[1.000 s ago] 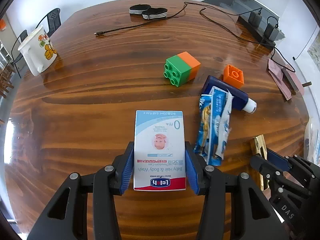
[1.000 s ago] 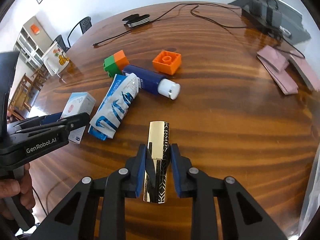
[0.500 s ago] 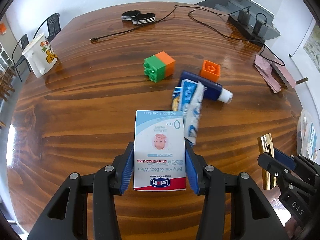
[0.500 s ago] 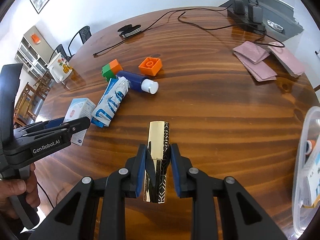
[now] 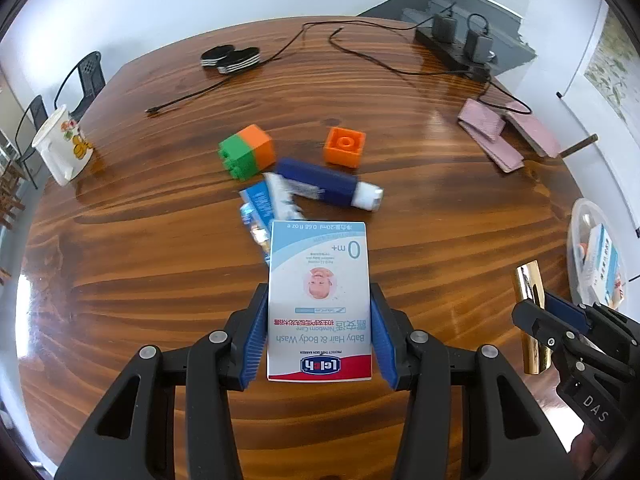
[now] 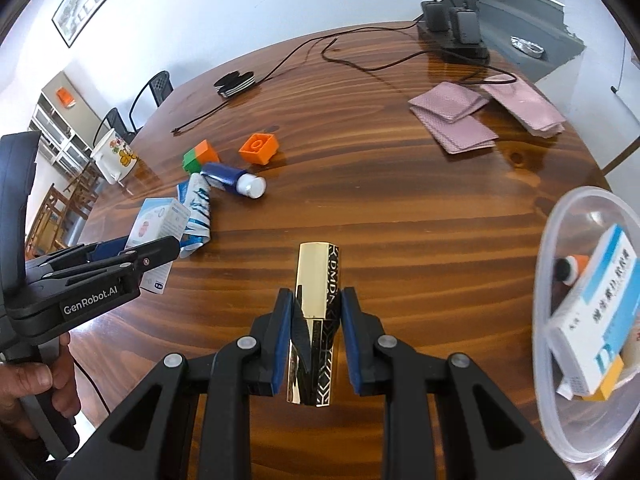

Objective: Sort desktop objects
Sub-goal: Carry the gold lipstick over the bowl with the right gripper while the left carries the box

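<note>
Left tongs clenched across light, crushable white-and-blue baby-wash carton; right tongs clenched mid-length on slick, rigid gold-and-black faceted tube; squeeze gently.

My left gripper sits low in the middle of its own frame, blue pads pressed flat against both sides of what it carries. My right gripper is likewise low and central in its frame, clamped narrow. In the right view my left gripper reaches in from the left edge, my left hand wrapped round its handle at lower left, though only some fingers show.
</note>
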A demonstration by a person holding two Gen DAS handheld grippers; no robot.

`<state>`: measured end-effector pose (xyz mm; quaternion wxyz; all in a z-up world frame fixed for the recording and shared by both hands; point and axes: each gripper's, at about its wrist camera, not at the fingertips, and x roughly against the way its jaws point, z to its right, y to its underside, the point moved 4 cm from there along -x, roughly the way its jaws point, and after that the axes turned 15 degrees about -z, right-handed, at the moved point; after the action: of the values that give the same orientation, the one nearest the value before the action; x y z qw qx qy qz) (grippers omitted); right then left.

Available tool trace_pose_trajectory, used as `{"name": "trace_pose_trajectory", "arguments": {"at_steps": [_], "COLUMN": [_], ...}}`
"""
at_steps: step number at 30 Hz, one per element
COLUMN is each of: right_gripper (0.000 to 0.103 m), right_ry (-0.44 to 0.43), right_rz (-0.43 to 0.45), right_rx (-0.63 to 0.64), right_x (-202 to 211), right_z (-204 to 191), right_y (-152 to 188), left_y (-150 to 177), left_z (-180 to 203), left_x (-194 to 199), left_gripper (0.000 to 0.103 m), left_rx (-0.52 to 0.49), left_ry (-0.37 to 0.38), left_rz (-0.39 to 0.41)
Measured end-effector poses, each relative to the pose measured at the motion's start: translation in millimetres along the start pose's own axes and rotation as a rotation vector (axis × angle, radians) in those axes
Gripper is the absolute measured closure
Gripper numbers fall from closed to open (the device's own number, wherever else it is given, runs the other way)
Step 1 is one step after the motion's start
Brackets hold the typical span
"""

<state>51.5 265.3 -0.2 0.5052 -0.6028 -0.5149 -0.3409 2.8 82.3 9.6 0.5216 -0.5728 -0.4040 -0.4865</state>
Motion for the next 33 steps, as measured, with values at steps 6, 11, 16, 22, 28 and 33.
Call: {"name": "trace_pose_trajectory", "arguments": {"at_steps": [6,11,16,22,28,33], "right_gripper": [0.076,0.076,0.076,0.076,0.076,0.076], "right_ry": [0.012,0.031,0.053,0.077,0.105,0.128], "right_rz": [0.018,0.046,0.082,0.119,0.140,0.147], "right_rx": [-0.020,-0.040,-0.076,-0.134,-0.197,-0.245], "right_x": [12.4,28.3,46.8,69.1,87.9,98.0], "right_z": [20.9,42.7,70.6,109.1,149.6,177.1], "right_y": [6.3,12.4,20.1,32.8,50.4,66.9], "left_y": [2.0,2.3,-0.2,-1.8,-1.4,1.5], "left_z": [29.3,58.7,87.6,126.0,164.4,199.6], "left_x": [2.7,5.5,9.5,14.9,18.8,22.2], "left_gripper": [0.053,0.053,0.053,0.053,0.053,0.053], "left_rx": [-0.036,-0.072,-0.101,-0.143,-0.188,-0.236], "left_ry": [0.012,0.037,0.055,0.077,0.104,0.132], "left_rz": [0.008,0.012,0.025,0.041,0.054,0.061]}}
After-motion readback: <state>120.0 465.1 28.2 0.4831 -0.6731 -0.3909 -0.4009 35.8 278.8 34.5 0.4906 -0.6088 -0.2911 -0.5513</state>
